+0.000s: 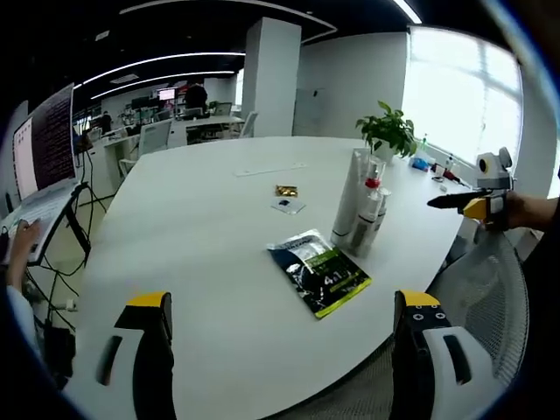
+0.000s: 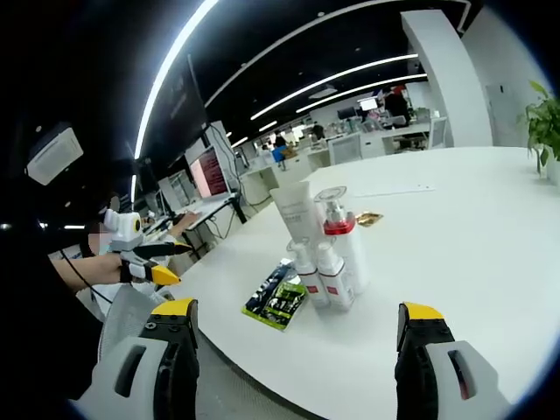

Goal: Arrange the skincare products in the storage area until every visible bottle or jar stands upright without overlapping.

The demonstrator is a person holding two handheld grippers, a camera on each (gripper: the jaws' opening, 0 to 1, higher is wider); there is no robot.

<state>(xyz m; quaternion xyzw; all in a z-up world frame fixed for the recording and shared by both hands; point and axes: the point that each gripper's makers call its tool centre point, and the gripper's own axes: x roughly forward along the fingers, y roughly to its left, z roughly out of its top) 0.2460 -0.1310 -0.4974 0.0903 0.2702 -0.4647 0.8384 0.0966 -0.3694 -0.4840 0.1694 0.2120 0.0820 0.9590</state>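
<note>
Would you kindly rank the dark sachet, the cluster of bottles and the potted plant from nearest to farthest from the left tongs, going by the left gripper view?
1. Dark sachet: lying flat, ahead, right of centre.
2. Cluster of bottles: upright just beyond it.
3. Potted plant: at the table's far right.

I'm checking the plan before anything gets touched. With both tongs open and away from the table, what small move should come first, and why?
Probably bring the right tongs forward toward the cluster of white skincare bottles on the white round table. They already stand upright but packed close together, with a flat black-and-green sachet beside them, and both the right and left tongs are open and empty.
</note>
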